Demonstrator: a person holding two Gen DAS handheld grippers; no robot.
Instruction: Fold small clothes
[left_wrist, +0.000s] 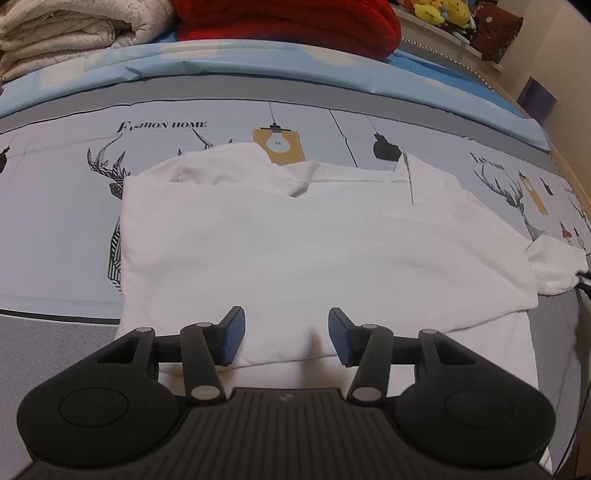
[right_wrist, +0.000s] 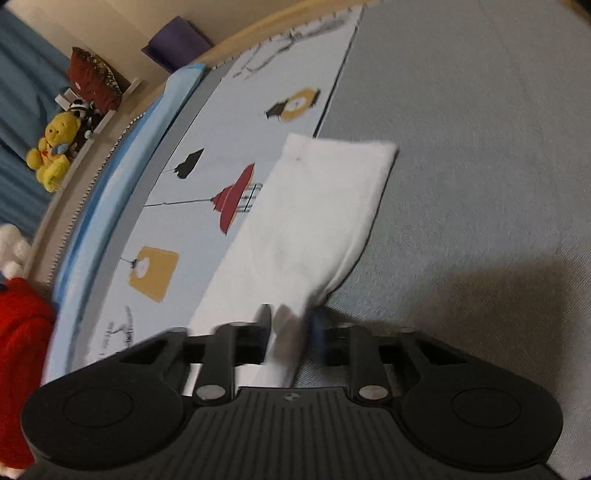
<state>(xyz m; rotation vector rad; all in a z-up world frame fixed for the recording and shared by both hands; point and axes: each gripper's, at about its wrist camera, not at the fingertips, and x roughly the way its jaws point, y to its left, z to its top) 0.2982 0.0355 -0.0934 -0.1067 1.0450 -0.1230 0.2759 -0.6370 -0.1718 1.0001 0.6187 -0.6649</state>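
Note:
A white short-sleeved shirt (left_wrist: 295, 251) lies spread flat on the printed bedsheet (left_wrist: 55, 221), collar at the far side. My left gripper (left_wrist: 286, 336) hovers at the shirt's near hem with its blue pads (left_wrist: 232, 336) well apart and nothing pinched between them. In the right wrist view the shirt's sleeve (right_wrist: 317, 206) stretches away from me across the sheet. My right gripper (right_wrist: 290, 325) is shut on the sleeve's near end, and a fold of white cloth is bunched between its fingers. That view is blurred.
A folded cream quilt (left_wrist: 55, 33) and a red blanket (left_wrist: 288, 22) lie at the far end of the bed. Yellow plush toys (right_wrist: 55, 147) sit on a shelf beyond it. Plain grey bedding (right_wrist: 480, 147) stretches to the right of the sleeve.

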